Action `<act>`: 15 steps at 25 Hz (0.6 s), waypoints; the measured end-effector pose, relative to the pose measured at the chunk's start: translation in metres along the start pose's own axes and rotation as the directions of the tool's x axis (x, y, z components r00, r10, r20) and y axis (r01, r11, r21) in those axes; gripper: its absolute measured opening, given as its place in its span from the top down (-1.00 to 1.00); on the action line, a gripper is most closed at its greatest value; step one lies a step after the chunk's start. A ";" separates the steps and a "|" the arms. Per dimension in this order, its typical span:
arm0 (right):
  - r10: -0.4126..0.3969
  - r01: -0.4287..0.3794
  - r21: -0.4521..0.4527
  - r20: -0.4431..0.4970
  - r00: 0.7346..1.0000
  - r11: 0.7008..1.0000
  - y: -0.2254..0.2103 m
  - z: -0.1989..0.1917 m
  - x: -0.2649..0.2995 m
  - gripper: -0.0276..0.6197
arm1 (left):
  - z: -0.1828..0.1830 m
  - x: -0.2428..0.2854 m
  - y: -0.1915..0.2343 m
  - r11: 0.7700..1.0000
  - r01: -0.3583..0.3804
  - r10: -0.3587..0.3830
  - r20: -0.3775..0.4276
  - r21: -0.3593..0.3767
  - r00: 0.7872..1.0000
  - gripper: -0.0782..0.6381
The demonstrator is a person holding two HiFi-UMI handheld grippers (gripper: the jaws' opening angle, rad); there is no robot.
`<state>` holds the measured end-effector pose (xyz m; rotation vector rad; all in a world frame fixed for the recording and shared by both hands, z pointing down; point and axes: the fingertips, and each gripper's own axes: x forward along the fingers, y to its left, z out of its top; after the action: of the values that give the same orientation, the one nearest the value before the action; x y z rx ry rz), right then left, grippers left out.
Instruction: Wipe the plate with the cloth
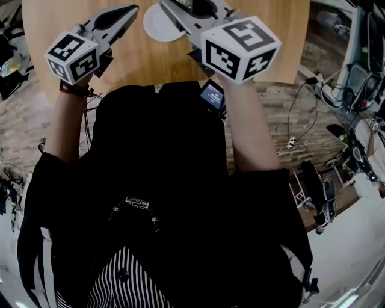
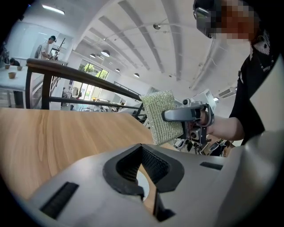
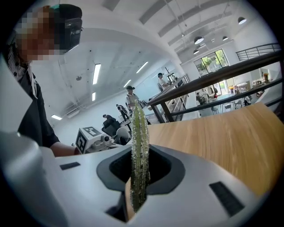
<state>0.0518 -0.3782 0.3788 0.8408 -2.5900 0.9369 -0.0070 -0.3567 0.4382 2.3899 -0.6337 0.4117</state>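
Note:
A white plate (image 1: pixel 157 27) lies on the round wooden table (image 1: pixel 138 57), between my two grippers. My right gripper (image 1: pixel 171 7) is shut on a greenish woven cloth (image 3: pixel 138 146); the cloth stands edge-on out of its jaws. From the left gripper view the cloth (image 2: pixel 162 116) hangs as a flat rectangle from the right gripper (image 2: pixel 166 116), above the table. My left gripper (image 1: pixel 131 10) is just left of the plate, jaws closed with nothing between them. A sliver of the plate (image 2: pixel 141 182) shows through the gap behind its tips (image 2: pixel 141 146).
The table's near edge (image 1: pixel 180 81) runs just in front of my body. A small screen device (image 1: pixel 212 95) hangs at my chest. Cables and equipment (image 1: pixel 355 78) crowd the floor to the right. People (image 3: pixel 131 95) stand far off by a railing.

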 end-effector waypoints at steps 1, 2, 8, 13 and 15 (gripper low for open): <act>-0.008 0.008 0.007 -0.005 1.000 1.000 -0.004 -0.005 0.000 0.78 | -0.006 0.004 0.002 1.000 0.001 -0.001 -0.017 0.007 1.000 0.79; -0.016 0.016 0.013 -0.010 1.000 1.000 -0.007 -0.009 0.000 0.78 | -0.013 0.008 0.004 1.000 0.002 -0.001 -0.038 0.019 0.999 0.79; -0.061 0.063 0.036 -0.046 0.997 0.997 -0.027 -0.034 0.000 0.78 | -0.062 0.036 0.023 0.998 0.001 0.010 -0.167 0.063 0.986 0.79; -0.099 0.104 0.051 -0.096 0.990 0.993 -0.044 -0.060 0.001 0.78 | -0.103 0.058 0.038 0.997 -0.007 0.027 -0.272 0.073 0.962 0.79; -0.114 0.120 0.045 -0.117 0.987 0.992 -0.052 -0.068 0.002 0.78 | -0.119 0.068 0.042 0.998 -0.004 0.025 -0.313 0.066 0.949 0.79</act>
<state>0.0851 -0.3673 0.4570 0.9138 -2.4014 0.9919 0.0118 -0.3329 0.5782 2.3108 -0.4976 0.8111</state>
